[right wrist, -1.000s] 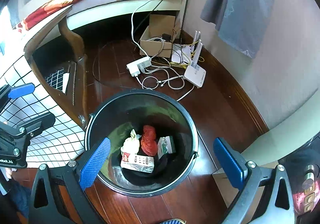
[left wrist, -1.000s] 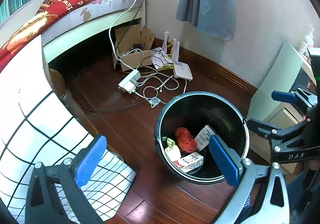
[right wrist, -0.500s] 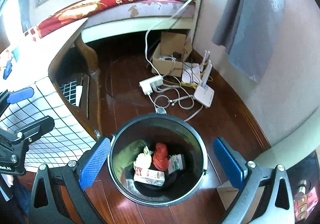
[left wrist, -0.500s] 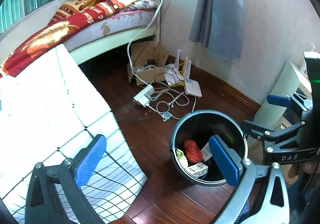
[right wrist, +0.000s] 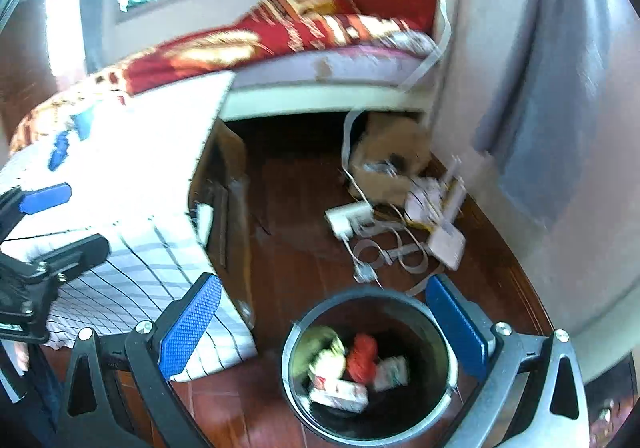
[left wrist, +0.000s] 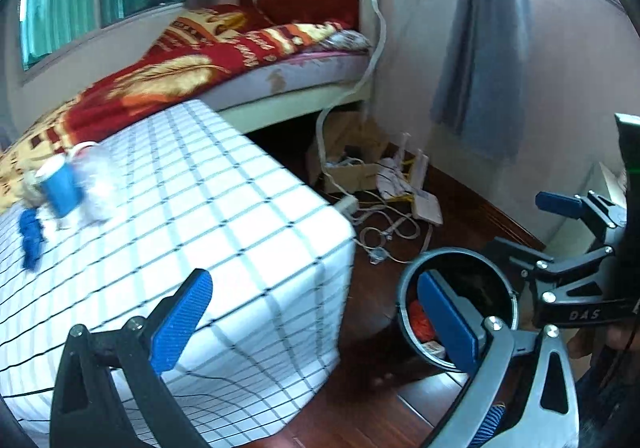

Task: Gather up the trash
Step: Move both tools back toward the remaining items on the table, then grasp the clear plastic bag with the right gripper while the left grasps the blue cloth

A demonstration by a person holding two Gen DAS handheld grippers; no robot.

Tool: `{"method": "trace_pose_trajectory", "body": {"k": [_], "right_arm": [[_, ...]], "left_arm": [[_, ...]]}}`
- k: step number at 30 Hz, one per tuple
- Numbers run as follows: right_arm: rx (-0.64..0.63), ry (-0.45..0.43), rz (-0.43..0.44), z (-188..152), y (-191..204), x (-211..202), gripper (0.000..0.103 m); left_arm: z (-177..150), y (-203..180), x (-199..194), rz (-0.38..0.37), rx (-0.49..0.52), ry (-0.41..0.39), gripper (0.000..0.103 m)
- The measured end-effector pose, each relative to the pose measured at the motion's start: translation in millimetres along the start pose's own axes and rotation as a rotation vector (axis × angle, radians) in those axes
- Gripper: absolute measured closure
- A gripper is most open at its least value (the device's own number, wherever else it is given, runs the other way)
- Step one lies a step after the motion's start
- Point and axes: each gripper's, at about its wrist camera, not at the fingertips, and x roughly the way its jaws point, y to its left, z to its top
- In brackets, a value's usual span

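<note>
A black bin (right wrist: 286,360) stands on the wooden floor beside a table with a white checked cloth (left wrist: 200,208). In the bin lie a red bundle (right wrist: 362,356), a small carton (right wrist: 340,394) and other scraps. At the table's far left, blurred, sit a blue can (left wrist: 60,190), crumpled clear plastic (left wrist: 98,184) and a blue scrap (left wrist: 30,236). My left gripper (left wrist: 314,322) is open and empty above the table's corner. My right gripper (right wrist: 324,328) is open and empty above the bin.
A bed with a red and gold blanket (left wrist: 192,68) lies behind the table. By the wall on the floor are a cardboard box (left wrist: 352,168), a power strip (right wrist: 348,216), tangled cables and a white router (left wrist: 428,206). A grey curtain (left wrist: 484,48) hangs at right.
Both grippers have lifted and drawn back from the bin, which now looks smaller and lower. The table top with the blue can and plastic has come into the left wrist view.
</note>
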Motion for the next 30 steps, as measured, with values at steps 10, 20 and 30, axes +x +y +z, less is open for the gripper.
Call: {"method": "trace_pose_trajectory", "body": {"k": [10,20,30], "right_arm": [[-0.062,-0.119,0.143,39,78,-4,0.000],[-0.078,-0.126,0.291,82,157,18,0.000],[-0.220,-0.073,0.376,138,261,87,0.013]], "left_arm": [[-20,98,-32,0.131,-0.164,-0.030,0.000],[-39,213,-60,0.350,-0.319,-0.072,0.002],[-31,282,-21,0.393,-0.397,-0.046,0.004]]}}
